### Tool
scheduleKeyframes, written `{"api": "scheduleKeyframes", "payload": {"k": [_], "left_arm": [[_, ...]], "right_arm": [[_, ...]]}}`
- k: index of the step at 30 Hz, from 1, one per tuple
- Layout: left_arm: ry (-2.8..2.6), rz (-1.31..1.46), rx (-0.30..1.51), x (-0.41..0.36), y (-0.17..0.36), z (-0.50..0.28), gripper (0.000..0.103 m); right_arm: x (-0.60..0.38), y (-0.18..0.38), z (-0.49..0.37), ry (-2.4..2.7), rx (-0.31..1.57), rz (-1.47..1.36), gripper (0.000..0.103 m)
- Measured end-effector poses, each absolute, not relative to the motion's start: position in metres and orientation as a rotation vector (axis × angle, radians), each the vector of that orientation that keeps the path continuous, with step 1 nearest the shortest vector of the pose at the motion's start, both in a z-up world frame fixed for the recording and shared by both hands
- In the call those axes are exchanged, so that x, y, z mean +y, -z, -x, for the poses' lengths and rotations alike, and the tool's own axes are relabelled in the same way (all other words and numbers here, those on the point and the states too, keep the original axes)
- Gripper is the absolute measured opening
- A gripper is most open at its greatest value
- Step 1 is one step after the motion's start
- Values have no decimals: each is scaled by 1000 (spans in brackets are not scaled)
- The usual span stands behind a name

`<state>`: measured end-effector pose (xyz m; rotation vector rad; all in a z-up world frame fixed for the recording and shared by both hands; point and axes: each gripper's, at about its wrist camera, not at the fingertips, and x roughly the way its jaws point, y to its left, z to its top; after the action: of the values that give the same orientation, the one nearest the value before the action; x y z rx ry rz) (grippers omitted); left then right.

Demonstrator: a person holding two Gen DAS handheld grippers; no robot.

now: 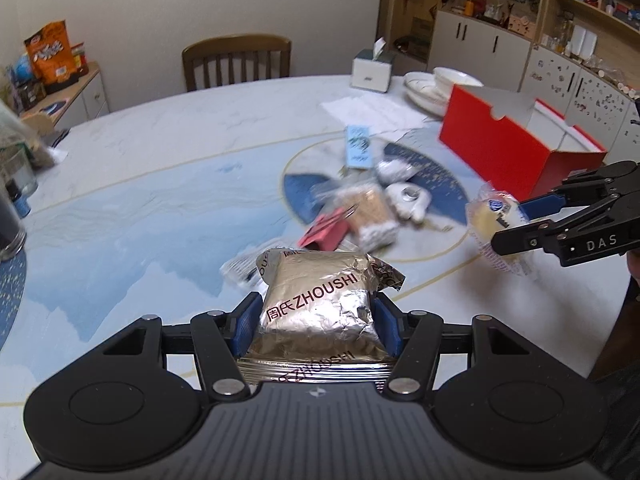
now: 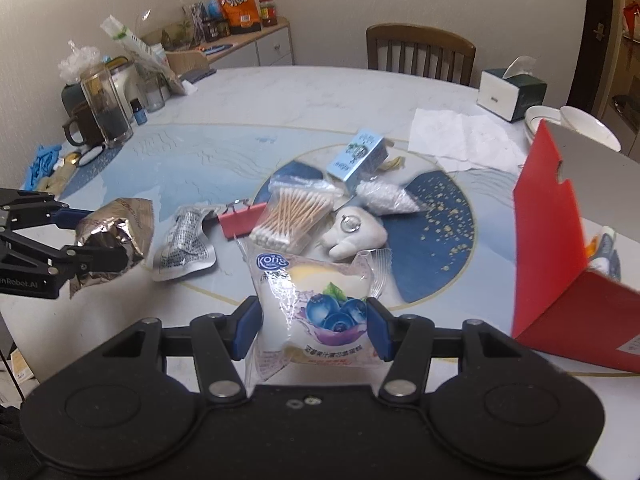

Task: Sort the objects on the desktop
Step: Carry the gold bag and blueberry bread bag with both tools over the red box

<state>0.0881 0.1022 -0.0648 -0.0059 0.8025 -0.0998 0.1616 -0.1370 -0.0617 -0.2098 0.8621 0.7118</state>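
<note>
My left gripper (image 1: 316, 312) is shut on a silver foil ZHOUSHI snack packet (image 1: 320, 300) and holds it above the table; it also shows in the right wrist view (image 2: 114, 236). My right gripper (image 2: 312, 320) is shut on a clear blueberry cake packet (image 2: 316, 304), seen at the right in the left wrist view (image 1: 496, 232). In the table's middle lie a bag of cotton swabs (image 2: 292, 216), a red binder clip (image 2: 240, 220), a foil sachet (image 2: 186, 244), a blue carton (image 2: 358, 158) and a white plush toy (image 2: 354, 234). An open red box (image 2: 560, 248) stands at the right.
A tissue box (image 2: 510, 94), white paper (image 2: 460, 136) and stacked bowls (image 2: 568, 124) sit at the far right. Glass jars and a mug (image 2: 100, 116) stand at the far left with blue gloves (image 2: 42, 164). A wooden chair (image 2: 420, 50) stands behind the table.
</note>
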Motion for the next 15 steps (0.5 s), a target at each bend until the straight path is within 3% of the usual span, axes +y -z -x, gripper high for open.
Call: {"api": "scheduleKeyframes", "payload": {"k": [15], "left_arm": [[182, -70, 747, 22, 38, -120, 59]], "right_arm": [[-197, 16, -181, -660, 792, 148, 55]]}}
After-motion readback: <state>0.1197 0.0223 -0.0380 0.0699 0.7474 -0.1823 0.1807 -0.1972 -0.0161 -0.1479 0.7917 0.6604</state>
